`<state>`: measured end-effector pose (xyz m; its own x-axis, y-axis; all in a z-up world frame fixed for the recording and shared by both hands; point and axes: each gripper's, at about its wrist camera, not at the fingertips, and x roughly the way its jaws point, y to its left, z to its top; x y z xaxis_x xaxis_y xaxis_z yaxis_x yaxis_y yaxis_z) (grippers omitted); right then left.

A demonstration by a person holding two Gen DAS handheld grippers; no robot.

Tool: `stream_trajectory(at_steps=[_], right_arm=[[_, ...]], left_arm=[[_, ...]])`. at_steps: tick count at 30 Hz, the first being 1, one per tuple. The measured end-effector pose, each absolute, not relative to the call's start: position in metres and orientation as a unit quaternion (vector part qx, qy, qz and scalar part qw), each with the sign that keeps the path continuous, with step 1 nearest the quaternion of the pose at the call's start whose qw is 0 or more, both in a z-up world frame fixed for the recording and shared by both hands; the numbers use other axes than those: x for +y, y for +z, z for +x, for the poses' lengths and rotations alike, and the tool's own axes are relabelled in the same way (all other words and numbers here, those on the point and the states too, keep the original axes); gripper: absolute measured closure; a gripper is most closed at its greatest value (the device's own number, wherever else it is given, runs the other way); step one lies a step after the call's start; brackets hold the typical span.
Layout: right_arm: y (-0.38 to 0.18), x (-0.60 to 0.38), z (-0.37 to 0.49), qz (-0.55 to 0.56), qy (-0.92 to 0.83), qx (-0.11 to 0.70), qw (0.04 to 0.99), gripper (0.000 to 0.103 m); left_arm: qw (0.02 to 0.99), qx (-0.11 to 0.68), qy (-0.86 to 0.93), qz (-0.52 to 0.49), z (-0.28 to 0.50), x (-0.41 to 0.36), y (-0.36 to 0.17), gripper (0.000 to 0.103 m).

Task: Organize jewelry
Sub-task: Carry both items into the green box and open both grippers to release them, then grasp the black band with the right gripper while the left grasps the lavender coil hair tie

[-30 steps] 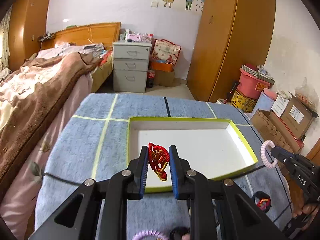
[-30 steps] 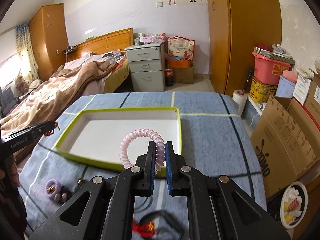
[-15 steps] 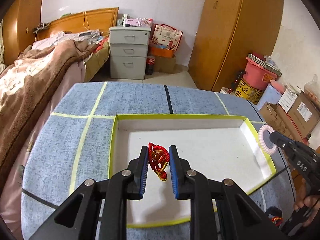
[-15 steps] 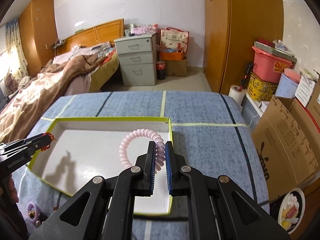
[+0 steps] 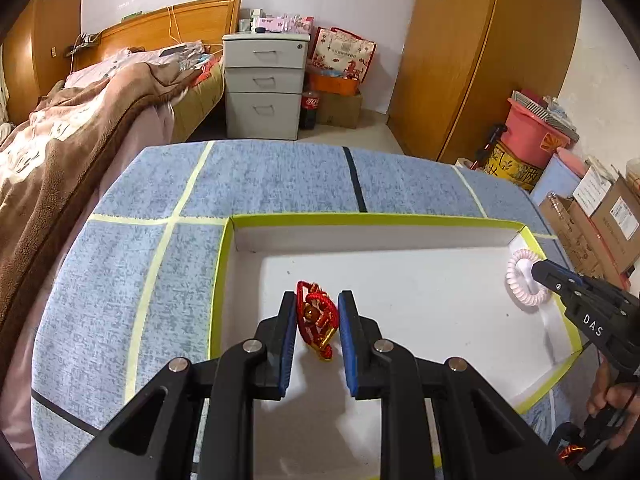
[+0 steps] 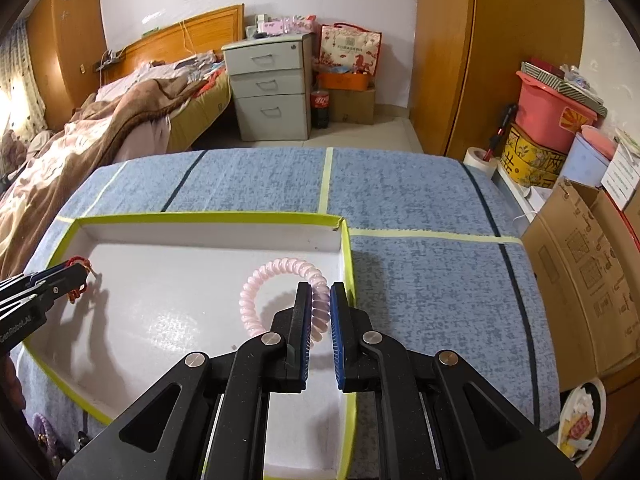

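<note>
**Holding two pieces over the white tray**

Gripping a red knotted cord charm [image 5: 317, 322] between the blue pads of my left gripper [image 5: 318, 312], I have it clamped with its gold bead showing and a loop hanging below the fingers. It sits above the near left part of the green-rimmed white tray [image 5: 362, 220]; whether its lowest loop touches the tray floor I cannot tell.

My right gripper [image 6: 320, 304] is clenched on a pale pink spiral hair tie [image 6: 256, 296]. The coil is pinched at its right side and arcs up and leftward from the fingers, over the right part of the tray, just inside the right wall. From the left camera, that same gripper comes in from the right edge with the pink coil near the tray's far right corner.

In the right camera, my left gripper enters from the left with red cord poking out at its tip, casting a shadow on the tray floor.

The tray lies on a blue cloth [image 6: 420, 200] crossed by pale and dark lines. A purple hair tie [image 6: 43, 426] lies on the cloth near the tray's near left corner. Farther off stand a bed with a brown blanket [image 5: 72, 128], a grey drawer unit [image 5: 264, 84] and cardboard boxes [image 6: 580, 272] to the right.
</note>
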<state>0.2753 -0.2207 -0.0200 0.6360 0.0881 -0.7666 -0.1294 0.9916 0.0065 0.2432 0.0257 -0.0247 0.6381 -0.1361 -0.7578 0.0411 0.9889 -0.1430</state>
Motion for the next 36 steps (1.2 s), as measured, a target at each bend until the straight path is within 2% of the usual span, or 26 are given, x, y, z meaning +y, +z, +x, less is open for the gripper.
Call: stream_trajectory(at_steps=[10,14,17,19,21,23,36], right_arm=[[-0.027,-0.215,0.282,-0.038,0.064,0.437,0.897,0.093],[-0.027,-0.213,0.283,-0.042,0.062,0.439,0.895,0.093],[-0.025,-0.211,0.28,-0.046,0.061,0.43,0.9,0.088],[-0.023,-0.209,0.277,-0.047,0.063,0.427,0.901,0.084],[-0.021,-0.208,0.273,-0.049,0.063,0.422,0.903,0.069],[-0.018,-0.208,0.269,-0.046,0.064,0.419,0.905,0.063],[0.017,-0.202,0.21,-0.049,0.07,0.365,0.927,0.063]], left_arm=[[0.899,0.433,-0.04,-0.055,0.247,0.025,-0.029,0.08],[0.9,0.432,-0.035,-0.053,0.246,0.025,-0.029,0.068],[0.9,0.431,-0.034,-0.057,0.243,0.026,-0.029,0.065],[0.902,0.428,-0.032,-0.055,0.24,0.027,-0.027,0.06],[0.903,0.425,-0.032,-0.054,0.235,0.026,-0.024,0.057],[0.906,0.42,-0.034,-0.052,0.229,0.026,-0.02,0.056],[0.923,0.379,-0.042,-0.052,0.169,0.028,0.011,0.053]])
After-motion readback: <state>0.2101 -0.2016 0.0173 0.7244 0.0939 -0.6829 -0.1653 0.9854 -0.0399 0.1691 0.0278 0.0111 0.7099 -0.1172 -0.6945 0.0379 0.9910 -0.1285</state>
